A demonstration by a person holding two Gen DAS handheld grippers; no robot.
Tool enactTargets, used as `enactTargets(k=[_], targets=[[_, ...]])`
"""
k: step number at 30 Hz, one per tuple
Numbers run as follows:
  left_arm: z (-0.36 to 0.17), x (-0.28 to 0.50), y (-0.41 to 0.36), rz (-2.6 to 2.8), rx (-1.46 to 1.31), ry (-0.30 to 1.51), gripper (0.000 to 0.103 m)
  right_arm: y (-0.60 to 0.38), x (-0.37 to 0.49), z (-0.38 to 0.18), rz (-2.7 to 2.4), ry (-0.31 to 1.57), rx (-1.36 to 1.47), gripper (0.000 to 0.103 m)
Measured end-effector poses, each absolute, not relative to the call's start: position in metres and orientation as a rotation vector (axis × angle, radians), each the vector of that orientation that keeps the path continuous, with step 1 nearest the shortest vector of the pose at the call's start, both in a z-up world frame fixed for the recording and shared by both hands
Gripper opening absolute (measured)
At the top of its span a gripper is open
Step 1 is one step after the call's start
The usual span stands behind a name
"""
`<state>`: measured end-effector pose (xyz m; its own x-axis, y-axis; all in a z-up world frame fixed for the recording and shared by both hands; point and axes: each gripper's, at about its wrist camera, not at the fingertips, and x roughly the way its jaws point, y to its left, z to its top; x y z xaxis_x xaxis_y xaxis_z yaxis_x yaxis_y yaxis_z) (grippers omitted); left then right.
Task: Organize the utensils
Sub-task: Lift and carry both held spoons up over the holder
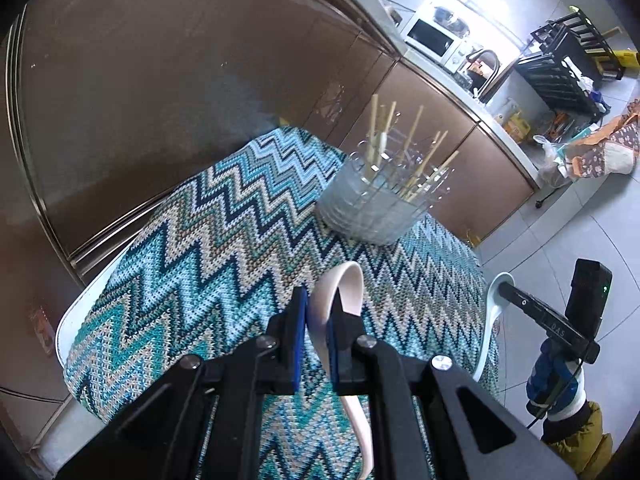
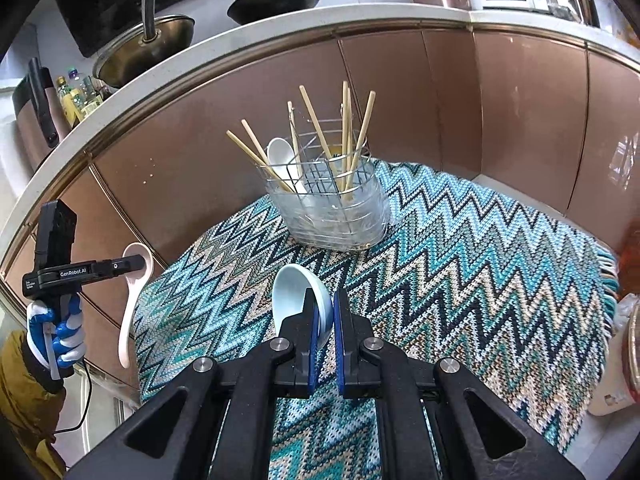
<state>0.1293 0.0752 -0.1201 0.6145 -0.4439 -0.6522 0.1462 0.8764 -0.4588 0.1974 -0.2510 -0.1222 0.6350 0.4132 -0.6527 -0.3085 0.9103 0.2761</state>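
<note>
Two white ceramic spoons in hand, one per claw. Left gripper (image 1: pixel 318 320) clamped on spoon (image 1: pixel 344 292), bowl edge-on. Right gripper (image 2: pixel 325 312) clamped on second spoon (image 2: pixel 298 292), glossy bowl up, above zigzag knit cloth (image 2: pixel 460 280). Step, by my reading: carrying both toward wire holder (image 2: pixel 332 208) at far side of cloth. Holder already stocked: bamboo chopsticks (image 2: pixel 356 140), one spoon inside. Next: lift higher, tip handles down, drop into free compartment.
</note>
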Motion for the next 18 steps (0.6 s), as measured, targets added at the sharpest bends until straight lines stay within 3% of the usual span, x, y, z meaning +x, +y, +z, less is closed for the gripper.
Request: enactTargets(k=[18], targets=[[-0.047, 0.108, 0.060, -0.357, -0.367, 0.679, 0.009, -0.236, 0.152, -0.048, 0.363, 0.621, 0.080, 0.007]])
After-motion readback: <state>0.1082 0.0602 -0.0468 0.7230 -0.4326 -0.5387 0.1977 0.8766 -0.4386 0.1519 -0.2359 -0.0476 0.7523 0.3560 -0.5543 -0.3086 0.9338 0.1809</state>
